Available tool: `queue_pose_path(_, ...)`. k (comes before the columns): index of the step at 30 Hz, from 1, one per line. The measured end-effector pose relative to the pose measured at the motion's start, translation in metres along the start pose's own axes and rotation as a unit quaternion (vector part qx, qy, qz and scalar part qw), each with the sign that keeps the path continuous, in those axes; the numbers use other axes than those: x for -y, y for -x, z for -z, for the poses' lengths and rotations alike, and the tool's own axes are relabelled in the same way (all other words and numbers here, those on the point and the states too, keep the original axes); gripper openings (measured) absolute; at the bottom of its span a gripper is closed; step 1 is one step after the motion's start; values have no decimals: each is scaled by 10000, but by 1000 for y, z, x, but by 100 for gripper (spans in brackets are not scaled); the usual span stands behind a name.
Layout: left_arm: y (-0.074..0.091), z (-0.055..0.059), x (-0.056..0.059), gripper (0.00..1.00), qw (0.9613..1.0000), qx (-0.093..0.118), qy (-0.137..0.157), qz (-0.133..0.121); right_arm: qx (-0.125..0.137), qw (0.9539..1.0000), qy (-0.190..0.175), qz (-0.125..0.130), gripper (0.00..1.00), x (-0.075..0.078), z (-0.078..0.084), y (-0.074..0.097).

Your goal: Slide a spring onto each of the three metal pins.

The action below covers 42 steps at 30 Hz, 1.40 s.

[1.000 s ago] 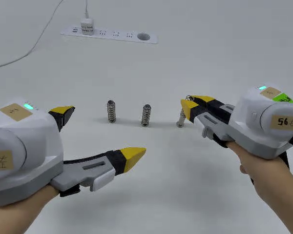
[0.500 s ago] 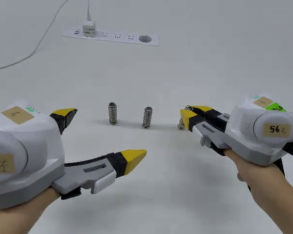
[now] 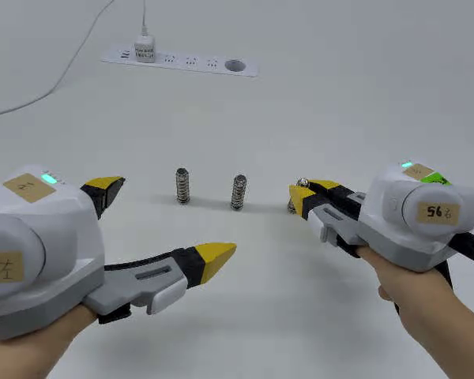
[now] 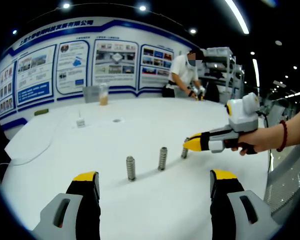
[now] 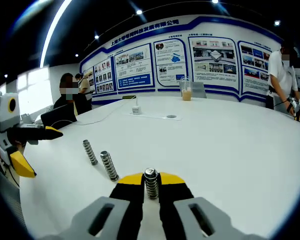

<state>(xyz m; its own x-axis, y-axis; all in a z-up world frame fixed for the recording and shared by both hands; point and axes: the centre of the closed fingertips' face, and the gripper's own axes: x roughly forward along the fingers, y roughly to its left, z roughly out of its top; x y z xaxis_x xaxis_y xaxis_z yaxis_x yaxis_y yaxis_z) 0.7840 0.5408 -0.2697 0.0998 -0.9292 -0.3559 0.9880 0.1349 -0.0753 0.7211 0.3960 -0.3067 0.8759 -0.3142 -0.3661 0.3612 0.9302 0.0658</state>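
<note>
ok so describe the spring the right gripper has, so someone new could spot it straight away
On the white table, nearer than the power strip, three springs stand in a row. It is the right-end spring, the one gripped between the yellow tips of the right gripper. The left spring and the middle spring stand free, with nothing touching them.

Left claw (image 3: 170, 215) wide open (held low); right claw (image 3: 302, 189) pinched on spring (image 5: 150, 182), arm extended
</note>
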Motion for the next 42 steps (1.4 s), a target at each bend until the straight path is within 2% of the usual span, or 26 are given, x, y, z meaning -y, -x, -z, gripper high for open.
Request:
queue_pose_path(10, 1, -1, -1, 92, 10000, -10, -25, 2, -22, 10000, -7, -21, 12, -2, 1, 0)
queue_pose_path(22, 3, -3, -2, 91, 10000, -25, -90, -21, -18, 9998, -65, -164, 27, -7, -9, 8)
queue_pose_path(29, 6, -6, -3, 90, 9999, -65, -89, -18, -52, 9995, -21, -298, 37, -14, -19, 18)
queue_pose_path(31, 9, -9, -3, 89, 10000, -19, -34, -14, -88, 9994, -21, -342, 42, -17, -21, 22)
queue_pose_path(33, 11, -11, -4, 89, 10000, -9, -23, -22, -61, 9992, -6, -384, 42, -20, -24, 27)
queue_pose_path(42, 23, -10, -5, 89, 9999, -116, -125, -8, -229, 9979, -145, -581, 55, -32, -25, 48)
